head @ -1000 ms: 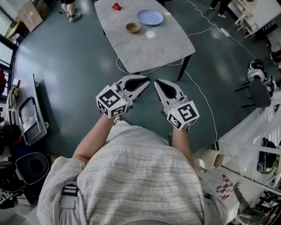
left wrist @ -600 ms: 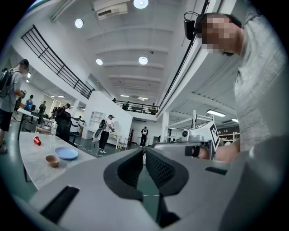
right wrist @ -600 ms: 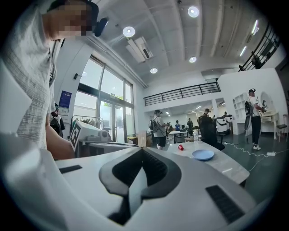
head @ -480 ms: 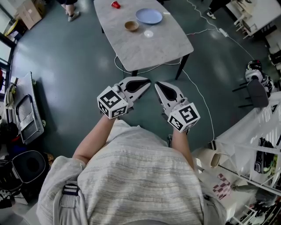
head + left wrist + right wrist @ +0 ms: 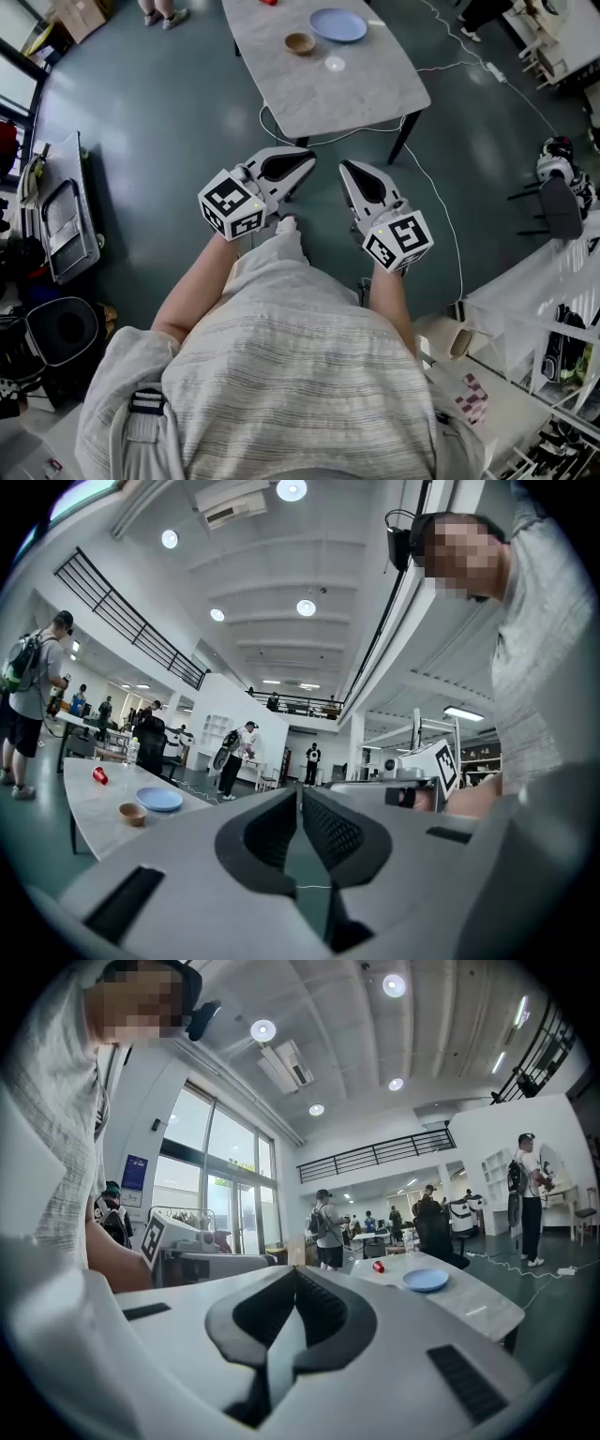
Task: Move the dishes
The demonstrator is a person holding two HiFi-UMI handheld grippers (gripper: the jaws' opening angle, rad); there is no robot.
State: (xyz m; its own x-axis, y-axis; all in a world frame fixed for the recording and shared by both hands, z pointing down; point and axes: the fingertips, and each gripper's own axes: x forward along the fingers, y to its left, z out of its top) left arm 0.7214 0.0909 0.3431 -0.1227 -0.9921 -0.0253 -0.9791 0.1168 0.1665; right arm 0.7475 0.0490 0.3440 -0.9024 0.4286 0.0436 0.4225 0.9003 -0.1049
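Stepping forward, my foot (image 5: 287,225) newly in view, I carry the left tool (image 5: 309,160) and right tool (image 5: 345,168) closed and empty. The blue plate (image 5: 339,25) and brown bowl (image 5: 300,42) rest on the worktop (image 5: 356,89), well ahead of both tools.

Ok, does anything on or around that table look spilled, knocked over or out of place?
Nothing is spilled or tipped: the blue plate and brown bowl sit upright on the table. The one oddity is a loose white cable looping across the floor by the table's near edge, where feet could catch it.
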